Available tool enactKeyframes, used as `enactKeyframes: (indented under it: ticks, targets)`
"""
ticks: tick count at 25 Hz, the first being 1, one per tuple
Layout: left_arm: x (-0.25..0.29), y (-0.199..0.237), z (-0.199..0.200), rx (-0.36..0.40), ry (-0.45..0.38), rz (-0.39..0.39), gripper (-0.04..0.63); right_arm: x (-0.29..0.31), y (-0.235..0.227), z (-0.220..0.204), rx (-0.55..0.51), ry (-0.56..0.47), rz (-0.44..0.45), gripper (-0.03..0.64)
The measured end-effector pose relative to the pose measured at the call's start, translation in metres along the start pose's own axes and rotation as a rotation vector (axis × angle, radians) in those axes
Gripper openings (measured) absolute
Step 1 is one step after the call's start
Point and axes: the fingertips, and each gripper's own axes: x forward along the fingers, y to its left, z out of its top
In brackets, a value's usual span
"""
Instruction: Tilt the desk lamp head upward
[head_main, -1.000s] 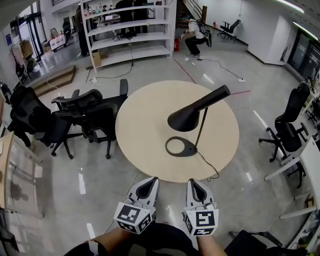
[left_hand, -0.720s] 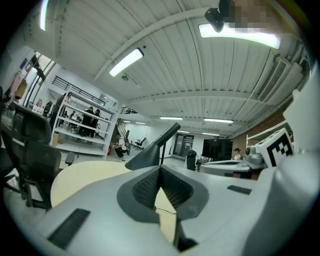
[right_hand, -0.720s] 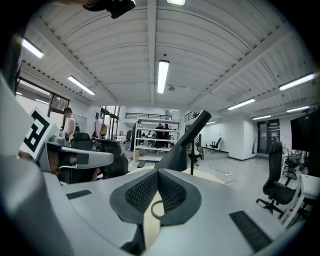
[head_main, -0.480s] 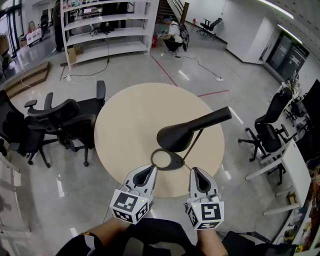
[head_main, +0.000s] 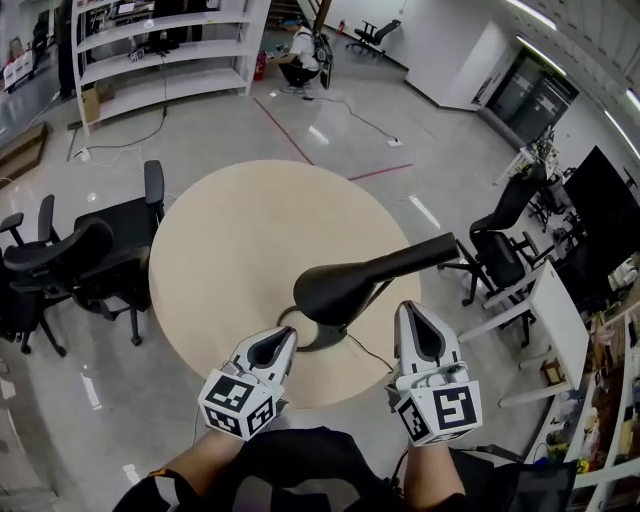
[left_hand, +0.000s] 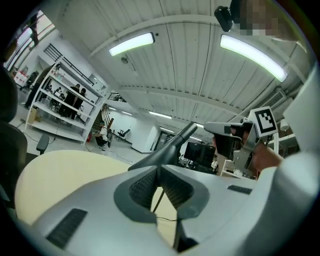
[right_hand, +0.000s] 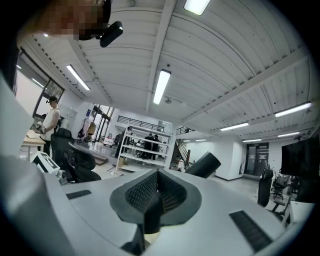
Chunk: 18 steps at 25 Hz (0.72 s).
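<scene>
A black desk lamp stands on the round beige table (head_main: 215, 245). Its cone-shaped head (head_main: 335, 290) points down and left, and the tube end (head_main: 440, 248) rises to the right. The ring base (head_main: 322, 338) lies under the head. My left gripper (head_main: 287, 336) is shut and empty at the near left of the base. From the left gripper (left_hand: 159, 168) the lamp head (left_hand: 172, 146) shows just ahead. My right gripper (head_main: 413, 309) is shut, just right of the head and below the tube. From the right gripper (right_hand: 157, 173) only the tube end (right_hand: 202, 165) shows.
Black office chairs (head_main: 85, 265) crowd the table's left side, and another chair (head_main: 500, 250) and a white desk (head_main: 548, 305) stand to the right. The lamp's cable (head_main: 372, 358) trails off the near table edge. White shelves (head_main: 150, 45) and a crouching person (head_main: 303, 50) are far behind.
Both grippers have moved forward from short of the table's near edge to either side of the lamp. The right one has also risen. The jaws look unchanged.
</scene>
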Motion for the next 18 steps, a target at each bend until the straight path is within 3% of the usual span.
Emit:
enactKeyframes:
  ticks: [11, 18]
  targets:
    - [0.024, 0.066, -0.015, -0.173, -0.038, 0.067, 0.122, 0.05, -0.063, 0.055, -0.099, -0.127, -0.007, 0.011]
    - [0.054, 0.065, -0.037, -0.4, -0.046, -0.054, 0.161, 0.084, -0.101, 0.079, -0.208, -0.14, 0.044, 0.012]
